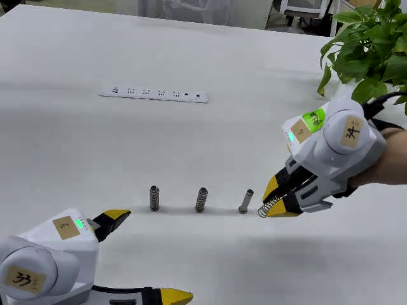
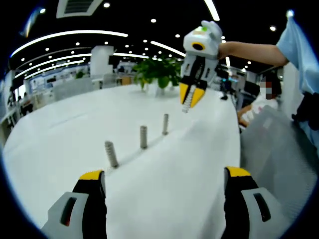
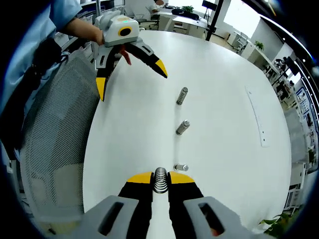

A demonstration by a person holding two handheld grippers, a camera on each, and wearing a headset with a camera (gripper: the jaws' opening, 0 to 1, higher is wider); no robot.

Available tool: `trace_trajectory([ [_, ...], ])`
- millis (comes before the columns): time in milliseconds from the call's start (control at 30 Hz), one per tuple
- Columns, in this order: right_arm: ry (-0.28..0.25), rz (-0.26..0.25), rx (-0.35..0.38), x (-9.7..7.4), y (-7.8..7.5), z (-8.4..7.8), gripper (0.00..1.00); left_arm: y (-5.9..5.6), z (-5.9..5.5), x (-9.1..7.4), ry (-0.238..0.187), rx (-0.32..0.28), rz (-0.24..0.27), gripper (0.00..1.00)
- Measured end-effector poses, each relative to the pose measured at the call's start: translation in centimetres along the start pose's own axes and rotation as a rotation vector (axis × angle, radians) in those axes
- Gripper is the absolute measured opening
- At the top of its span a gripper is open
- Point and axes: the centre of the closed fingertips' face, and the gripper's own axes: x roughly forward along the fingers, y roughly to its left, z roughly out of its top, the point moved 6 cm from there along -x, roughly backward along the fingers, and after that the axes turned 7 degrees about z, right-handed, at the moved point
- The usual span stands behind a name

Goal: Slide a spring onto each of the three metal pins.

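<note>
The right gripper (image 1: 275,202) hangs at 3 o'clock of the bare pin (image 1: 245,201), its fingers clamped on a spring (image 1: 267,206) and hiding its rear end. At that pin's 9 o'clock, the middle pin (image 1: 201,199) and end pin (image 1: 154,198) stand coil-wrapped on the surface (image 1: 191,140). At 7 o'clock the left gripper (image 1: 156,254) gapes wide, partly cut off.

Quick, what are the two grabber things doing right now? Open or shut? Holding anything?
Left gripper: open, holding nothing.
Right gripper: shut on a spring.
</note>
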Motion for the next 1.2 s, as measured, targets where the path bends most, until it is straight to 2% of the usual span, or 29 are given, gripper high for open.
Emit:
trace_trajectory([
  [67, 0.034, -0.003, -0.025, -0.1, -0.7, -0.1, 0.12, 0.0, 0.0, -0.1, -0.002, -0.003, -0.001, 1.0],
  [333, 0.071, 0.015, -0.057, 0.3, -2.6, 0.6, 0.12, 0.3, -0.2, -0.1, -0.003, -0.009, 0.013, 1.0],
  [433, 0.103, 0.011, -0.081, 0.4, -3.2, 0.6, 0.12, 0.3, -0.4, -0.1, 0.006, -0.009, 0.015, 1.0],
  [1200, 0.163, 0.058, -0.117, 1.8, -3.9, 0.8, 0.12, 0.7, -1.2, -0.6, 0.024, -0.028, 0.03, 1.0],
])
